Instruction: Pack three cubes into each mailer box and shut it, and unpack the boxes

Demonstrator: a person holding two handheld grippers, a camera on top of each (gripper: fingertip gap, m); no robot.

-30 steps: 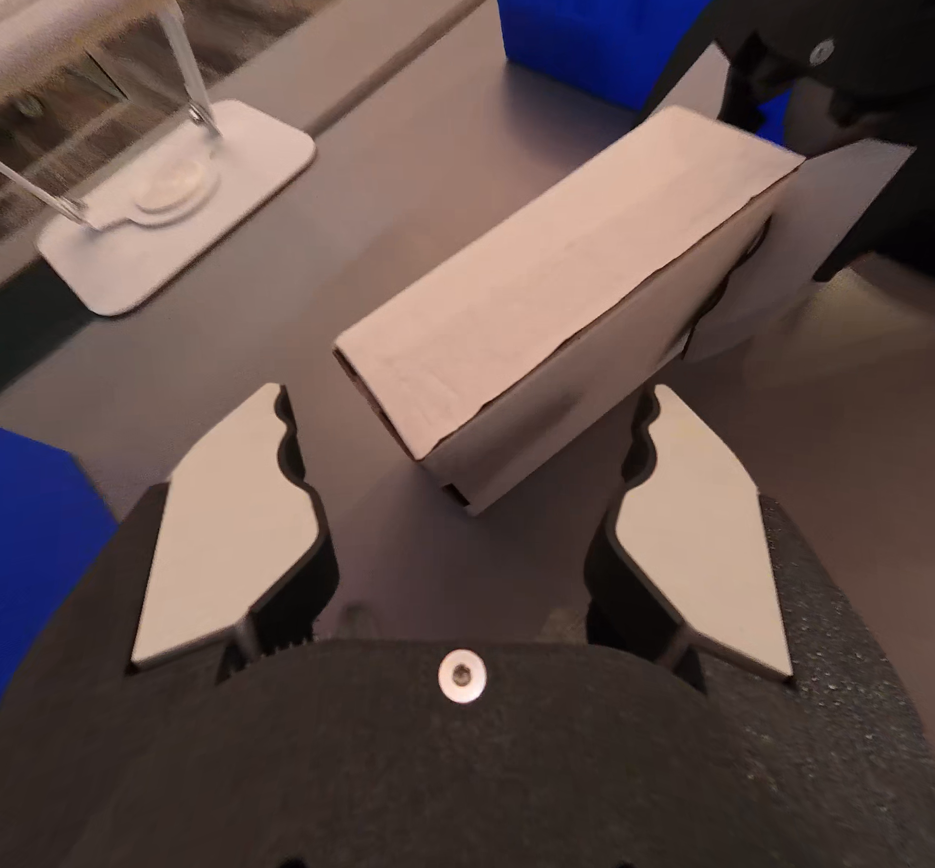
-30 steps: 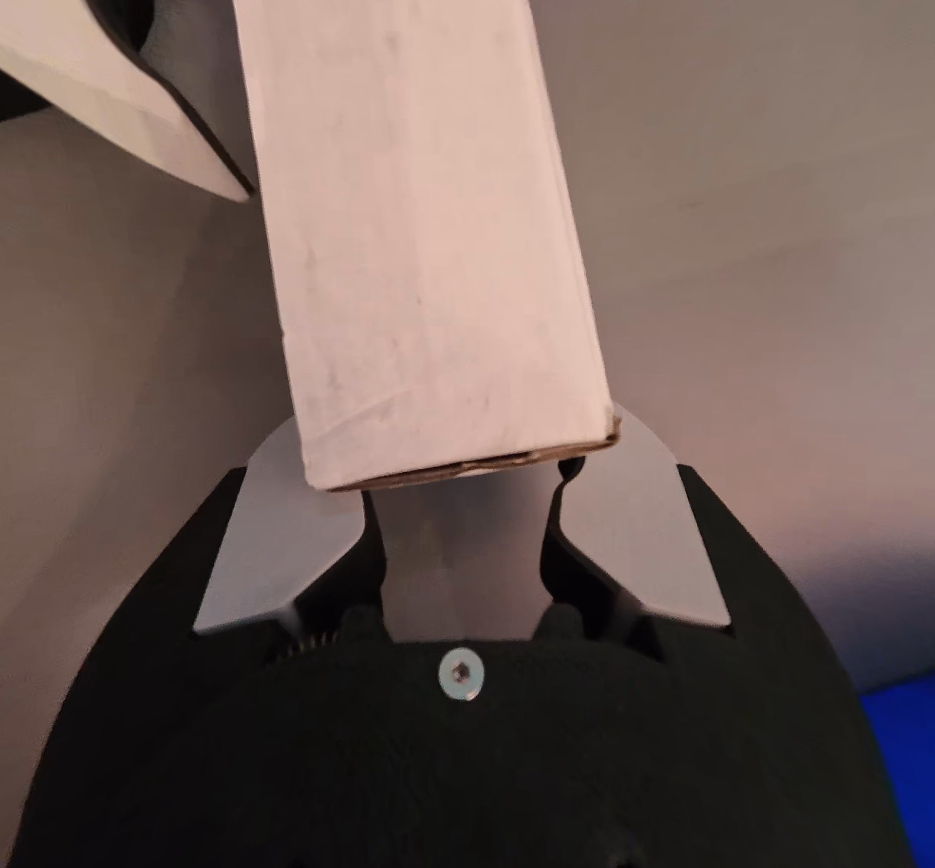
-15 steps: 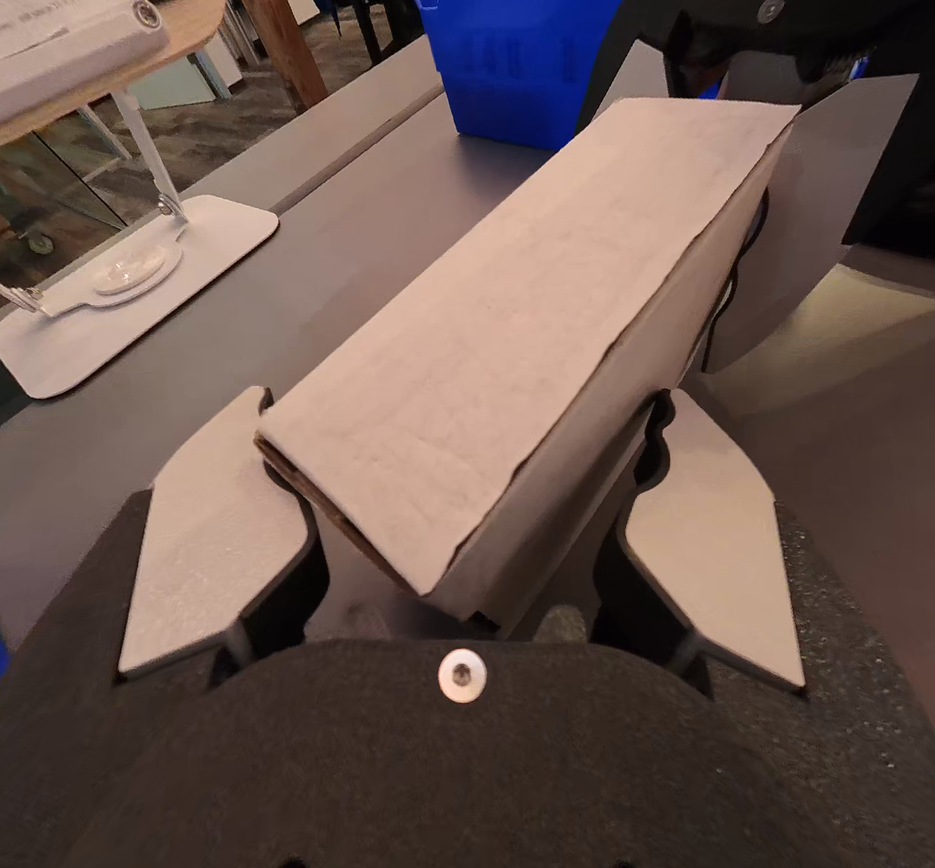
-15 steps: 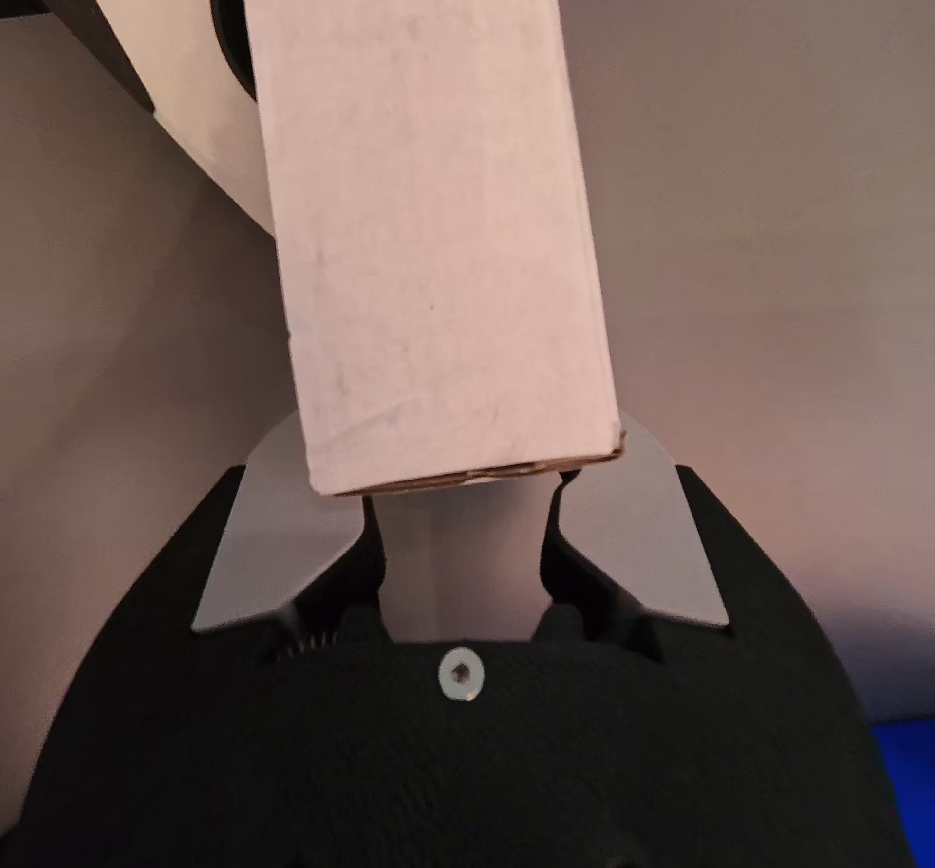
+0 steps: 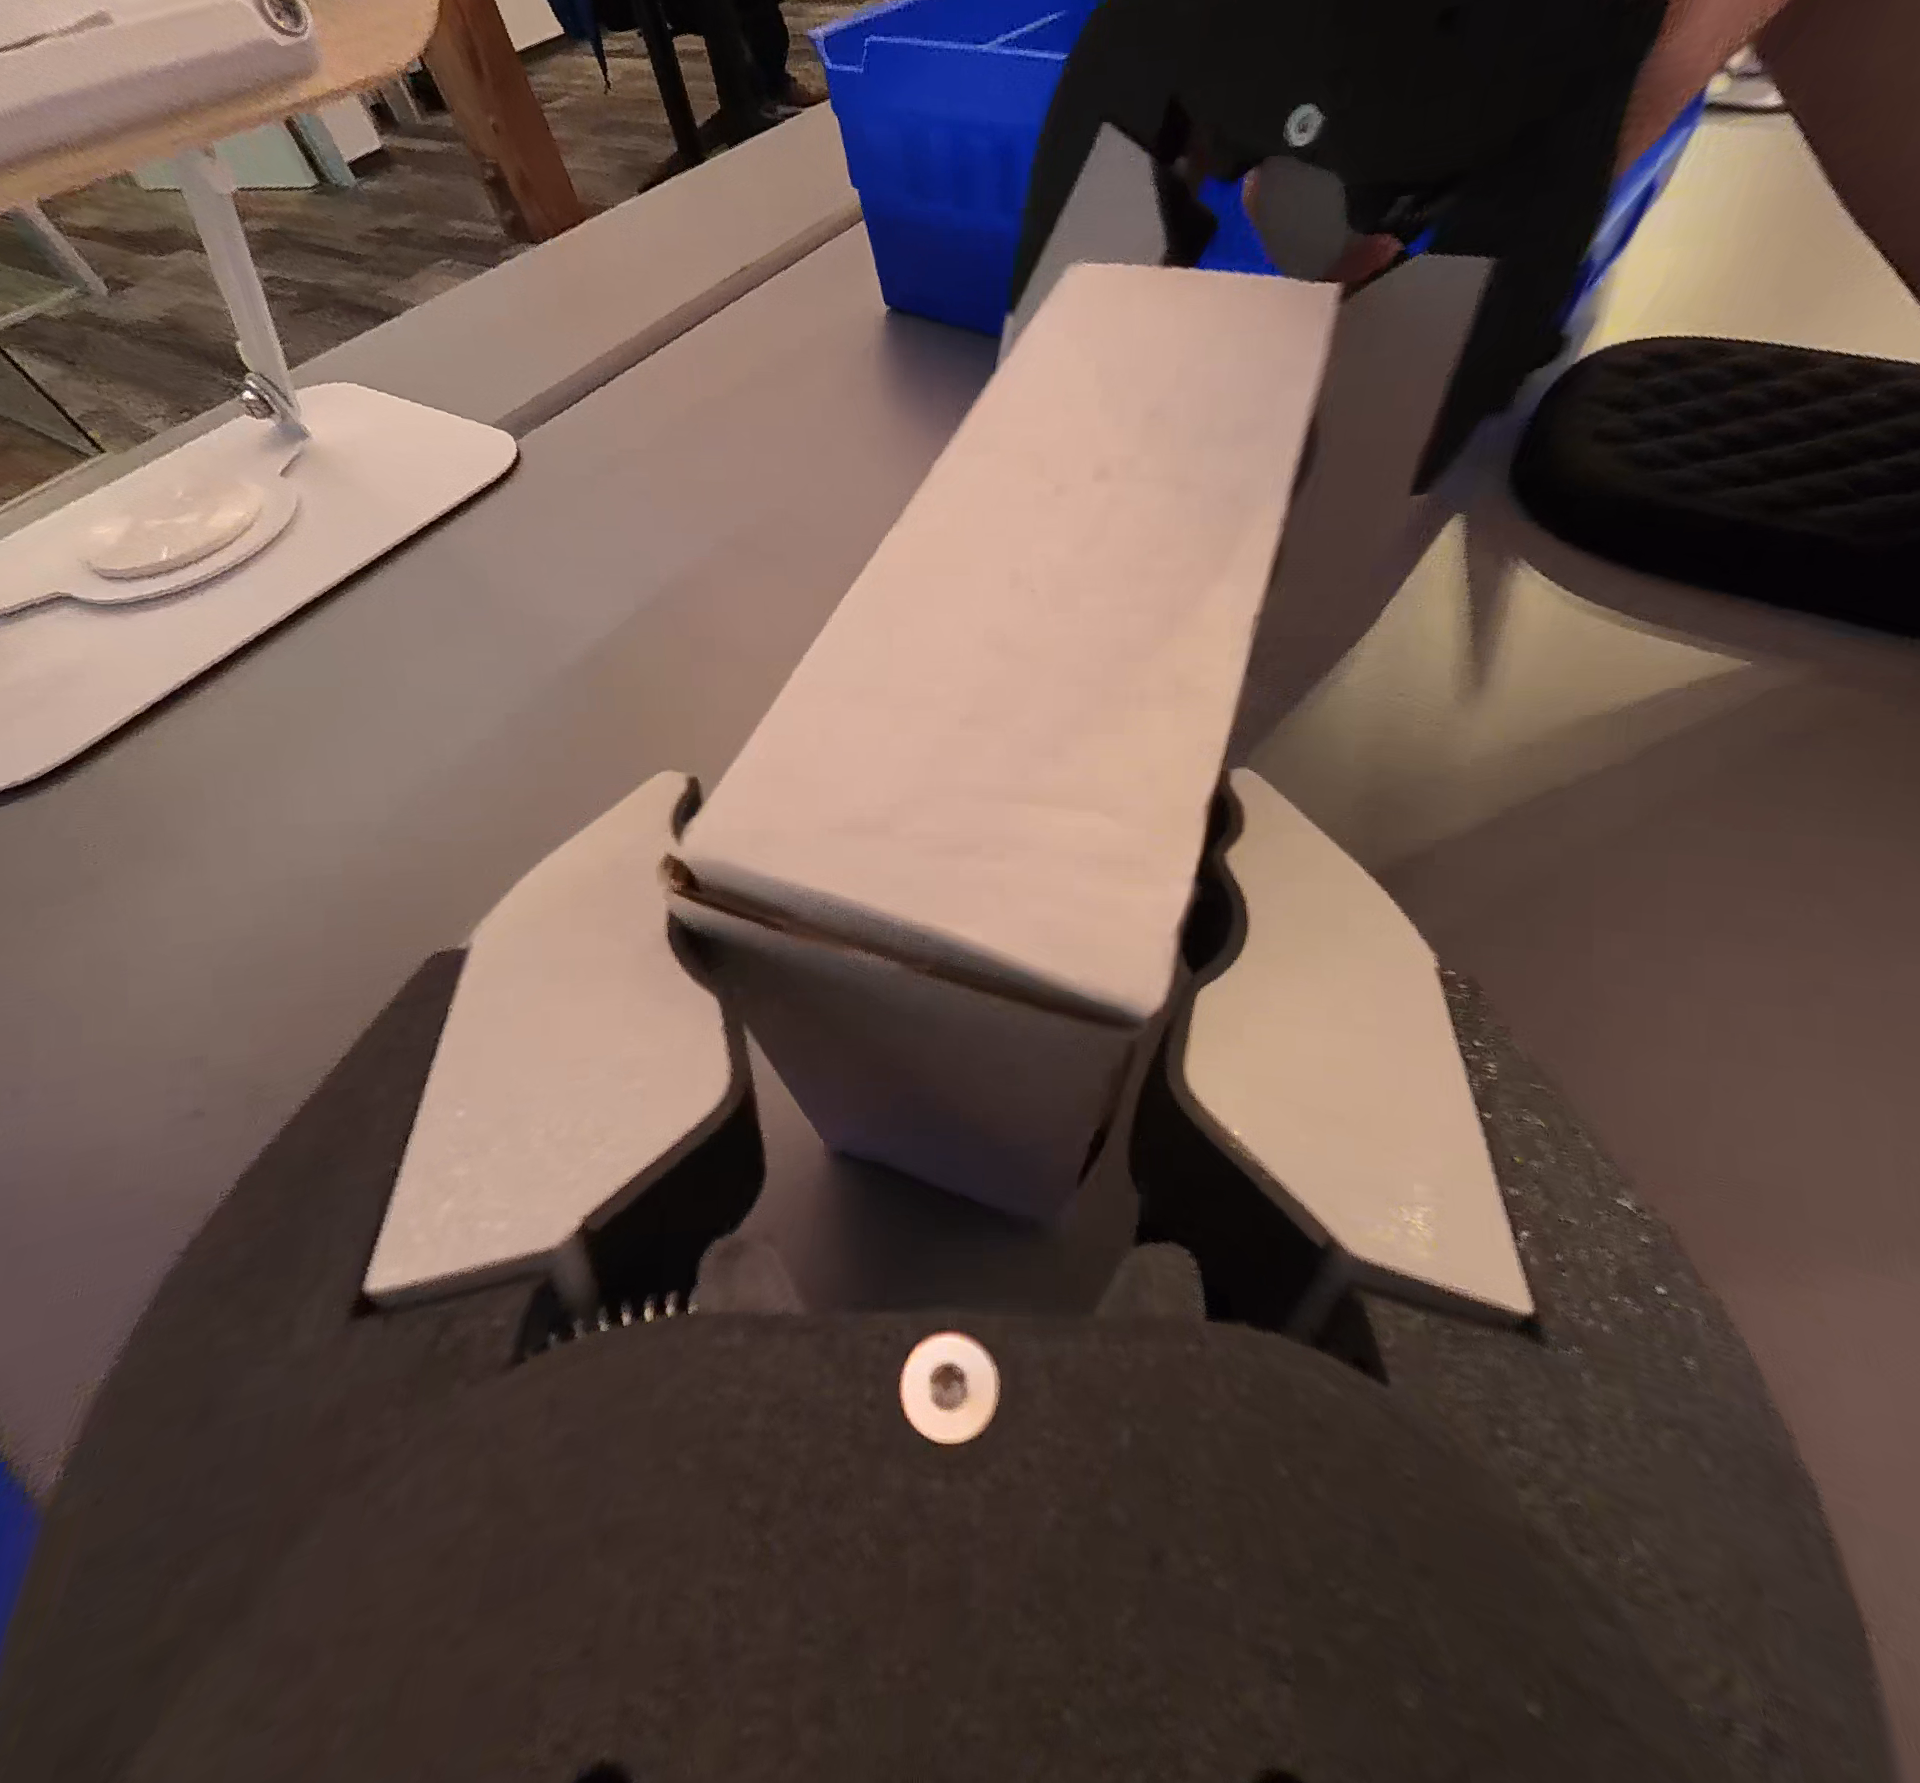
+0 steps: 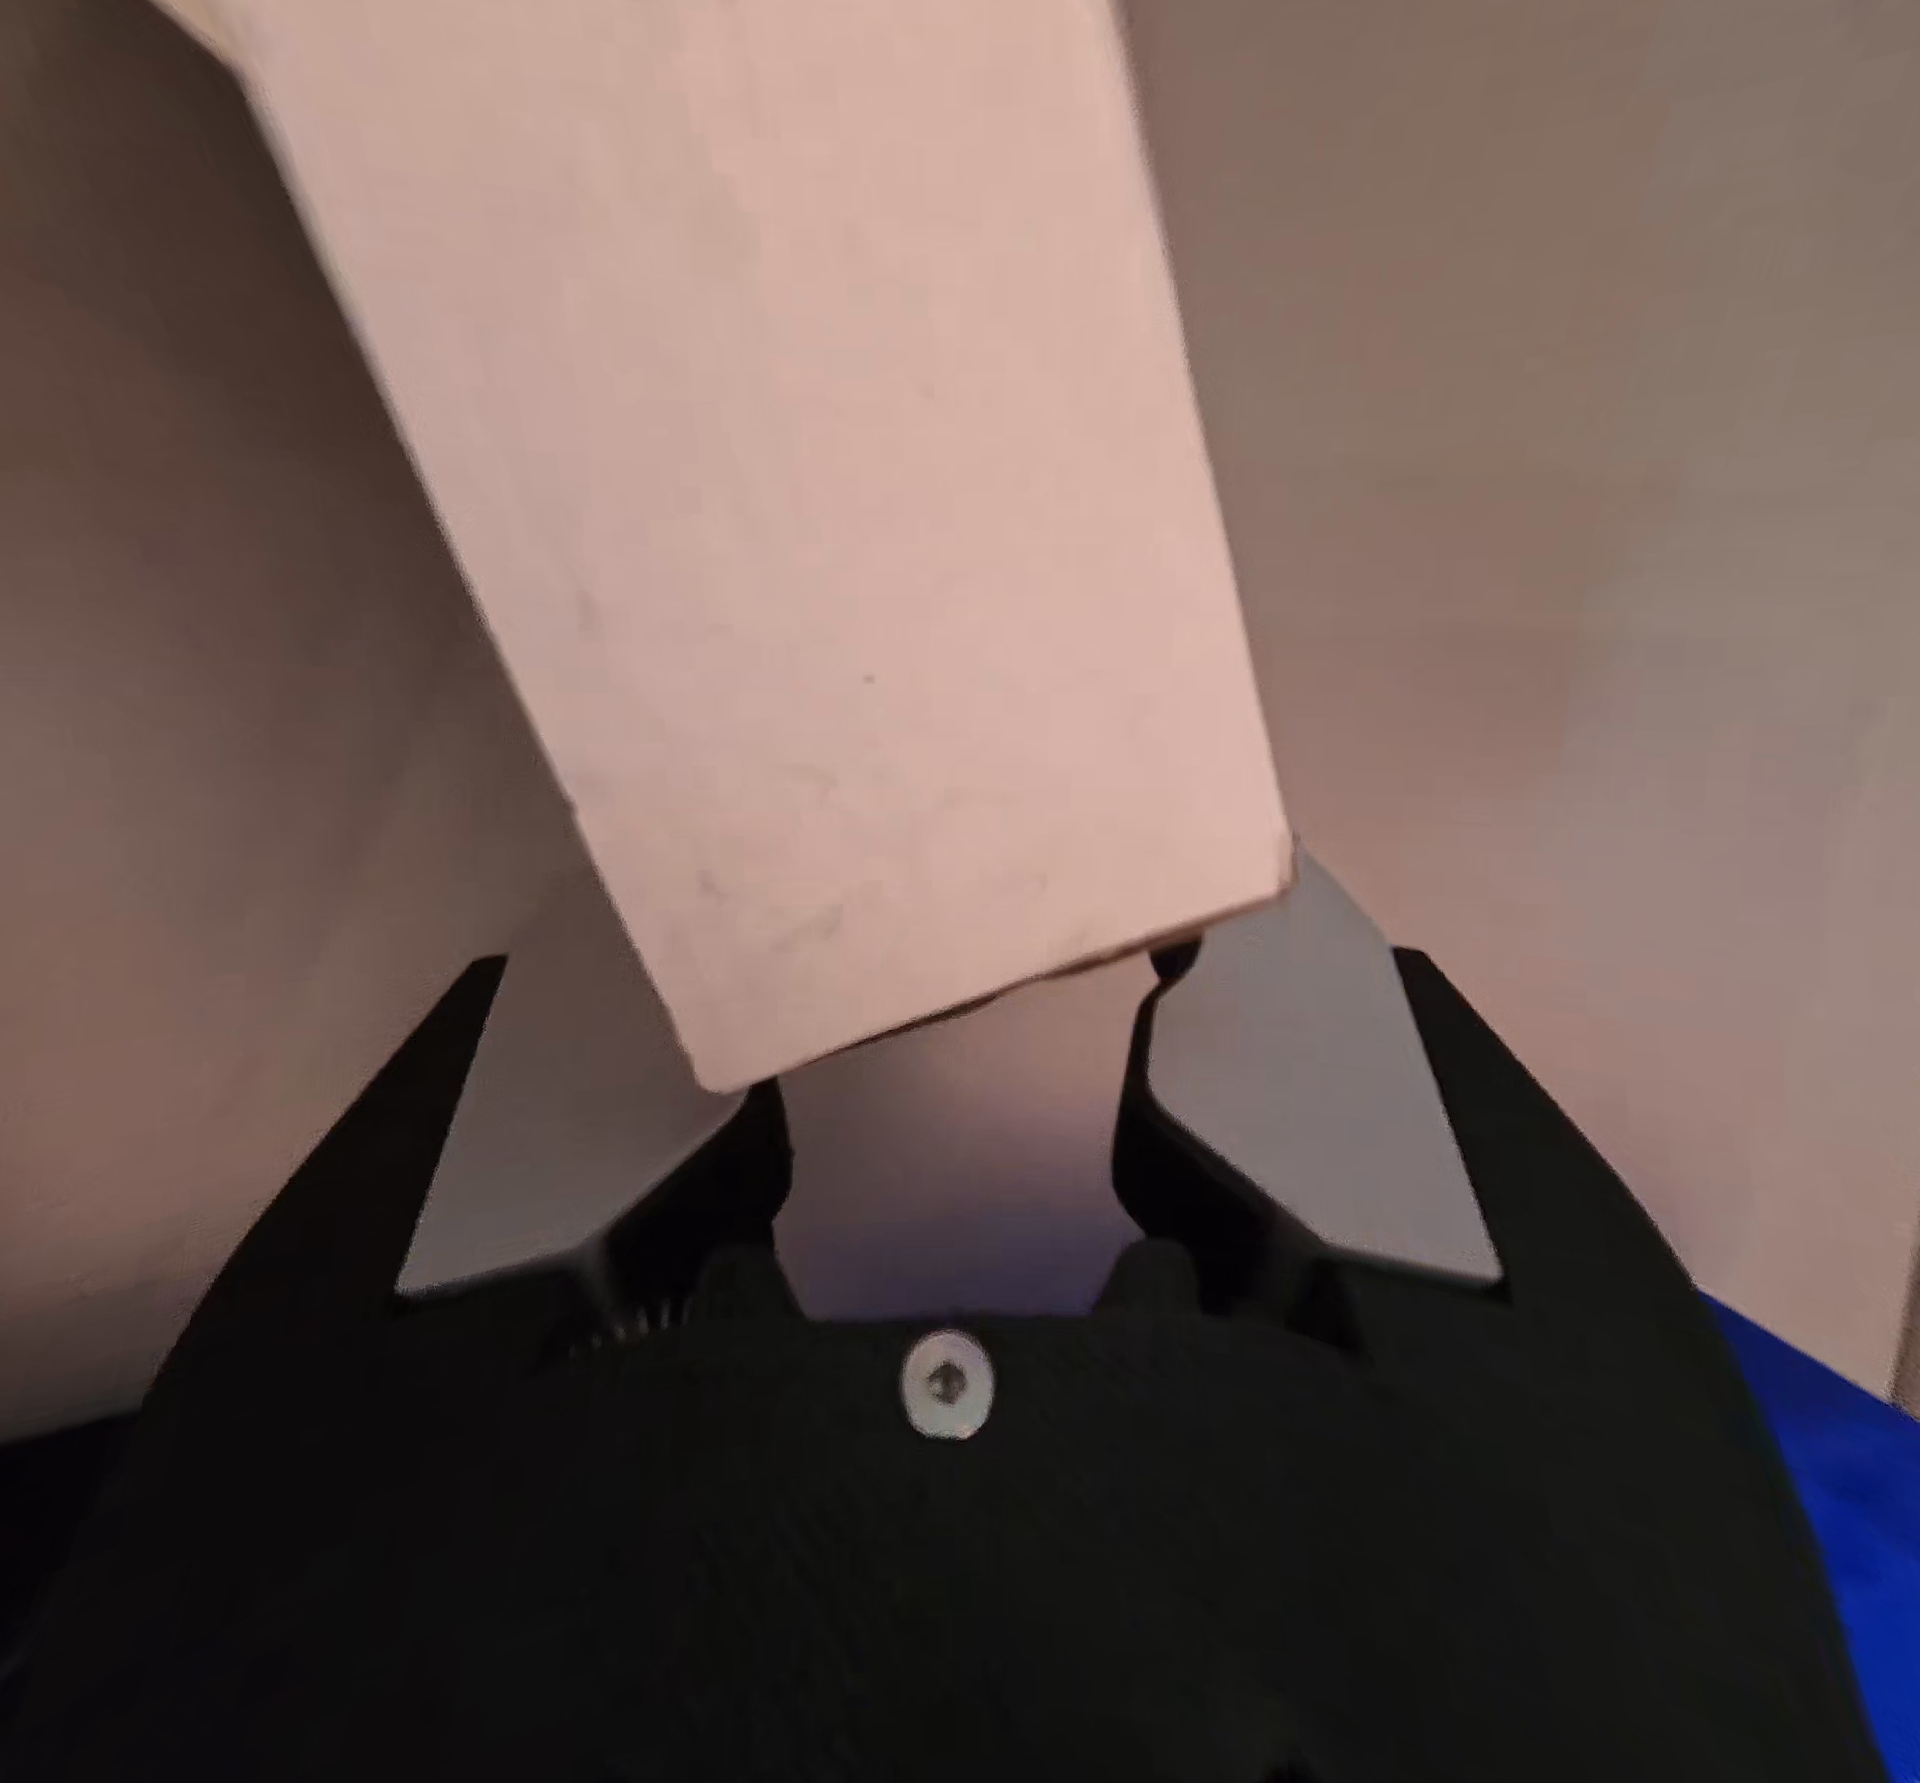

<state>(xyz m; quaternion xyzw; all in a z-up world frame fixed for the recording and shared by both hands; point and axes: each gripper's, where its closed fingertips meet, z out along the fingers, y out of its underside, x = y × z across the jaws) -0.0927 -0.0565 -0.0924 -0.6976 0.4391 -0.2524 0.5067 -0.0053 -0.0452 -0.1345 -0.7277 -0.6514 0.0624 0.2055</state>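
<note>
Grey tabletop (image 5: 312, 902) spreads under everything, matte and bare around the work. Next in size, the long white mailer box (image 5: 1029, 632) lies shut, raised off the table and spanning between the two grippers; its faces are plain, with only faint scuffs and no print to read. Its near end sits between the fingers of the left gripper (image 5: 940, 902), whose pads press both side walls, so that gripper is clamped on the box. The far end is pinched by the right gripper (image 6: 940, 1037): in the right wrist view the box corner sits between its narrowed fingers. Behind the box stands a blue bin (image 5: 956, 175), and to the right a black mesh pad (image 5: 1725, 476) lies on the table. At left a white stand (image 5: 239, 528) carries a tilted white device (image 5: 135, 40) with small lettering, too blurred to make out.
</note>
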